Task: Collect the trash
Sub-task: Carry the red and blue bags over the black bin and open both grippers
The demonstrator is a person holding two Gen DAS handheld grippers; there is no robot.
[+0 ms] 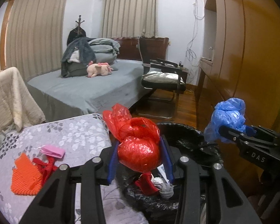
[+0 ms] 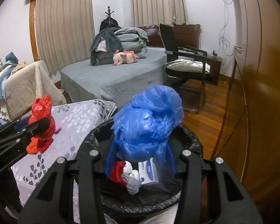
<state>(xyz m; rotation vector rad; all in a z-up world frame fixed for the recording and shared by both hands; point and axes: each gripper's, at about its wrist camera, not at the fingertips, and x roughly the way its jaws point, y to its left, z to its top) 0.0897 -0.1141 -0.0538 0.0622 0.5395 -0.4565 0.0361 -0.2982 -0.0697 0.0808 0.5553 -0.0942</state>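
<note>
Bedroom with two curtained windows: the left claw (image 1: 140, 160) grips one knotted red plastic bag (image 1: 138, 145), the right claw (image 2: 140, 155) one crumpled blue plastic bag (image 2: 149, 119), both over the one black-lined trash bin (image 2: 188, 140) just below. Only the right view shows the white box (image 2: 147, 171) inside; only the left shows the orange mesh piece (image 1: 26, 175) on the floral counter (image 1: 74, 130).

Readable text: one marking, on a gripper body.

White capitals "DAS", with a short dash before them, stand on the black side of the right gripper (image 1: 231, 132), seen from the left wrist. The white box (image 2: 147, 171) lying in the black-lined bin (image 2: 188, 141) carries blue print and a round blue emblem, but the characters are too small and blurred to read.
</note>
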